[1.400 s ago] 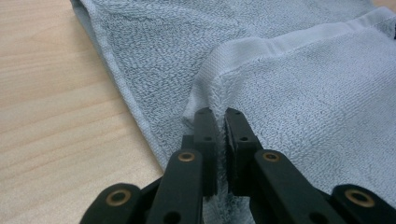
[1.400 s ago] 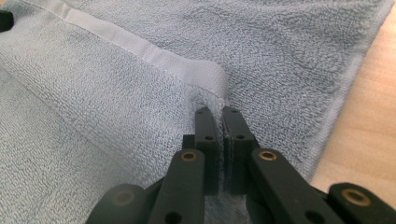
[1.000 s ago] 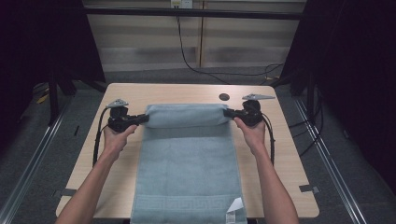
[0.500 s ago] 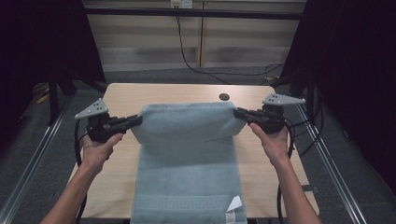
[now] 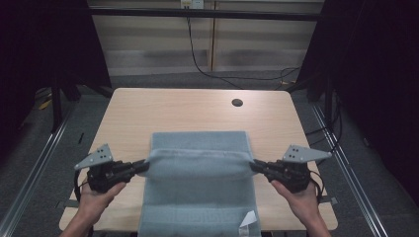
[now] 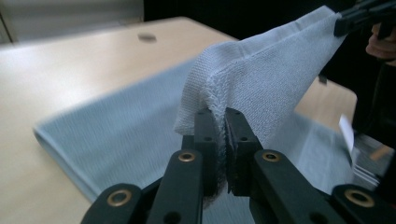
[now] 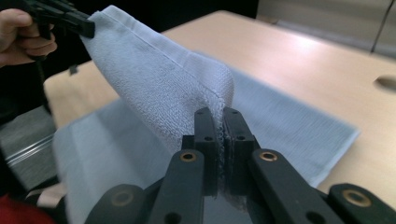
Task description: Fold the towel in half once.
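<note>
A pale blue towel (image 5: pixel 197 192) lies down the middle of the wooden table (image 5: pixel 183 111), its near end hanging over the front edge. My left gripper (image 5: pixel 144 166) is shut on the towel's far left corner, and my right gripper (image 5: pixel 254 166) is shut on its far right corner. Both corners are lifted and drawn back over the towel, forming a fold. In the left gripper view the towel (image 6: pixel 261 79) is pinched between the jaws of my left gripper (image 6: pixel 220 116). The right gripper view shows the towel (image 7: pixel 163 88) clamped the same way in my right gripper (image 7: pixel 219 116).
A round cable hole (image 5: pixel 237 102) sits near the table's far right. A white label (image 5: pixel 247 222) shows at the towel's near right corner. Dark curtains flank the table, and cables run along the floor behind it.
Both grippers have pulled the towel's far edge from the far side of the table toward the person, folding it over itself. The hands have moved apart slightly and nearer the front edge.
</note>
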{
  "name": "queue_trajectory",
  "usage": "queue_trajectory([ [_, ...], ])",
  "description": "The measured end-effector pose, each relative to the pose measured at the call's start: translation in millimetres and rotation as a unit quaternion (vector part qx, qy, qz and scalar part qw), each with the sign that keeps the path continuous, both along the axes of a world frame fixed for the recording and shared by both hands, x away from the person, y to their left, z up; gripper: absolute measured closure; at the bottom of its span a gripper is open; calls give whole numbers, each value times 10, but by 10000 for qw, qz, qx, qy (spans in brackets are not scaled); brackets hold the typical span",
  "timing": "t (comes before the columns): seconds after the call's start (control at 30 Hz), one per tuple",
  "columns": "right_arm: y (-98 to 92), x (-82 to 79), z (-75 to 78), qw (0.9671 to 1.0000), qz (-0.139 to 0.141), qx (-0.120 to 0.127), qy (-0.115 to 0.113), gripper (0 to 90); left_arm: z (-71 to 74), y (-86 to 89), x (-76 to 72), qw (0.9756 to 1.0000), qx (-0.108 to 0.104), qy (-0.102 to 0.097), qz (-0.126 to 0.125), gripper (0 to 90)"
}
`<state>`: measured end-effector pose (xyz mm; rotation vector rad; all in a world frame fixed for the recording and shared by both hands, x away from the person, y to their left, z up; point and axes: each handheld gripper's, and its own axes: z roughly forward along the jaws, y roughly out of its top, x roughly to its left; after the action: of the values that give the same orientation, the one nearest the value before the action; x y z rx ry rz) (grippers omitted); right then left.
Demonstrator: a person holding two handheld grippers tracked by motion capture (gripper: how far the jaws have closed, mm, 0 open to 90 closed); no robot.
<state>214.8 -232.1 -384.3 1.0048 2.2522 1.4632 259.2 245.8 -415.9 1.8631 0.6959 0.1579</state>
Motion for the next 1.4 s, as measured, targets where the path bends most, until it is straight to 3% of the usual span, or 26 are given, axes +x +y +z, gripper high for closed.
queue_trajectory([
  [0.1, 31, -69, -249, 9993, 53, -86, 353, 861, -335, -24, -63, 9988, 345, 329, -86, 850],
  [0.23, 45, -67, -736, 9944, 48, -192, 1039, 860, -707, -119, -20, 9920, 903, 861, -193, 850],
  [0.27, 43, -51, -844, 9926, 44, -189, 1203, 861, -753, -141, -5, 9907, 990, 910, -224, 850],
  [0.33, 66, -18, -1001, 9886, 30, -554, 1403, 861, -807, -208, 13, 9882, 1209, 907, -255, 850],
  [0.4, 68, 30, -1068, 9863, -16, -577, 1546, 861, -832, -247, 38, 9884, 1242, 839, -258, 850],
  [0.57, 64, 225, -1104, 9875, -160, -674, 1417, 862, -865, -268, 220, 9902, 1164, 776, -15, 849],
  [0.67, 78, 374, -1103, 9877, -292, -760, 1332, 862, -863, -319, 382, 9896, 1261, 679, 142, 849],
  [0.8, 84, 612, -1115, 9886, -410, -740, 1244, 860, -869, -320, 593, 9907, 1109, 700, 355, 845],
  [0.9, 72, 671, -1079, 9901, -464, -675, 1142, 849, -821, -278, 591, 9935, 903, 627, 310, 835],
  [1.07, 10, 483, -930, 9942, -365, -437, 913, 808, -647, -184, 390, 9974, 567, 449, 36, 796],
  [1.27, -5, 136, -900, 9952, -101, -333, 914, 759, -687, -185, 66, 9949, 819, 502, -309, 719],
  [1.4, -47, -89, -916, 9945, -23, -316, 1001, 729, -665, -116, -113, 9950, 679, 616, -402, 637],
])
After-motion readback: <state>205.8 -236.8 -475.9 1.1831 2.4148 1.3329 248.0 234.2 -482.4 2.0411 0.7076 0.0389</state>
